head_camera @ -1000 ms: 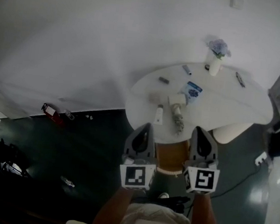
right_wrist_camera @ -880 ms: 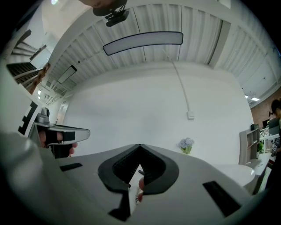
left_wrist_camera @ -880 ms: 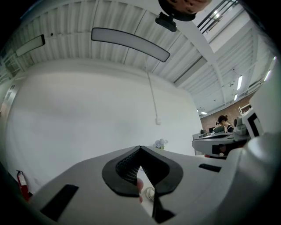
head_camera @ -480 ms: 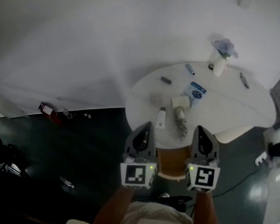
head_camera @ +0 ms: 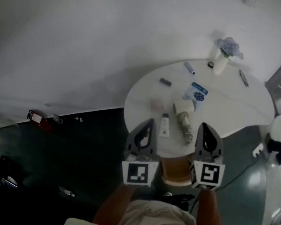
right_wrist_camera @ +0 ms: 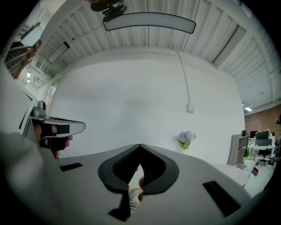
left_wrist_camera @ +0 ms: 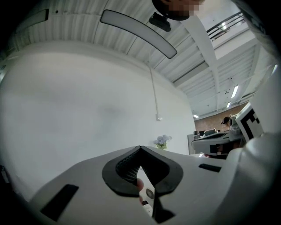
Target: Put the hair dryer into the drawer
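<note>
Hair dryer (head_camera: 184, 108): a pale body lying on the round white table (head_camera: 250, 113), toward the rim nearest me. Its coiled cord (head_camera: 186, 130) runs from it to that rim. It is small and dim in the head view, so I cannot tell which way it faces.

Left gripper (head_camera: 150, 121) and right gripper (head_camera: 203, 126): I hold them side by side in front of me, level and aimed at the table. In the head view their tips show against the near rim. Neither touches the dryer, which lies between the lines they point along, nearer the right one.

Left gripper view: my left gripper (left_wrist_camera: 139, 148) has its fingers closed tip to tip, with nothing gripped. Under the tips a narrow gap shows part of the table.

Right gripper view: my right gripper (right_wrist_camera: 140, 146) is likewise fully closed and empty, and the gap under its tips shows the cord (right_wrist_camera: 127, 198).

Other items on the table:
- A white tube (head_camera: 164, 125) lies just left of the dryer.
- A blue-and-white packet (head_camera: 196, 92) lies just beyond it.
- A vase of flowers (head_camera: 220, 60) stands at the far edge by the wall.

A brown object (head_camera: 175, 165) shows below the near rim, between the grippers. I cannot tell what it is.
</note>
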Action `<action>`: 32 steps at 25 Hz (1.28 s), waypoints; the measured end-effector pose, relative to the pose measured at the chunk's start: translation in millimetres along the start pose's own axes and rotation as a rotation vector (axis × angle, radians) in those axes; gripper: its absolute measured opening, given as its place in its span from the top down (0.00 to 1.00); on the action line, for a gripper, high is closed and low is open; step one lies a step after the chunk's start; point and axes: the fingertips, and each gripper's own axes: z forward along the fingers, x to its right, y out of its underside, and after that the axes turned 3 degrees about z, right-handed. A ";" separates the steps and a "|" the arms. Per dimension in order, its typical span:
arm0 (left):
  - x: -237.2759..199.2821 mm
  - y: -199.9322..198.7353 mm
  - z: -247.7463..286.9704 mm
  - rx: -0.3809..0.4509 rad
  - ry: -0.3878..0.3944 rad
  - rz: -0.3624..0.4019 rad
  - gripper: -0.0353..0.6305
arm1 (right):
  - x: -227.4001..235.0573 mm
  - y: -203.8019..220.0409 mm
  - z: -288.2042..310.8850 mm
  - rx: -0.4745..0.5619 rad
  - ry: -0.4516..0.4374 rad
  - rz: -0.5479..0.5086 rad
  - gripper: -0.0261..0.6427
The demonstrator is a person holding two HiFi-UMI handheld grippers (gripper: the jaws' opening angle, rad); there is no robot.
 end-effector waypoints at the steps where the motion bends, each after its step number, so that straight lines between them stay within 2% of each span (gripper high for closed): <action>1: -3.0 1.3 4.2 -0.002 0.011 -0.011 0.95 | 0.2 0.2 3.0 -0.008 0.015 0.000 0.96; 9: -4.2 9.5 25.6 -0.009 0.080 -0.016 0.95 | 7.4 4.8 11.6 -0.034 0.077 -0.017 0.96; 22: 20.9 19.2 29.4 -0.018 0.041 -0.009 0.95 | 22.6 27.7 14.6 -0.063 0.019 0.024 0.96; 28: 22.2 17.4 23.5 -0.017 0.029 -0.005 0.95 | 23.1 51.9 26.7 -0.140 0.003 0.067 0.96; 32: 19.6 15.4 18.0 -0.021 0.019 -0.005 0.95 | 19.5 75.1 36.5 -0.206 -0.014 0.059 0.95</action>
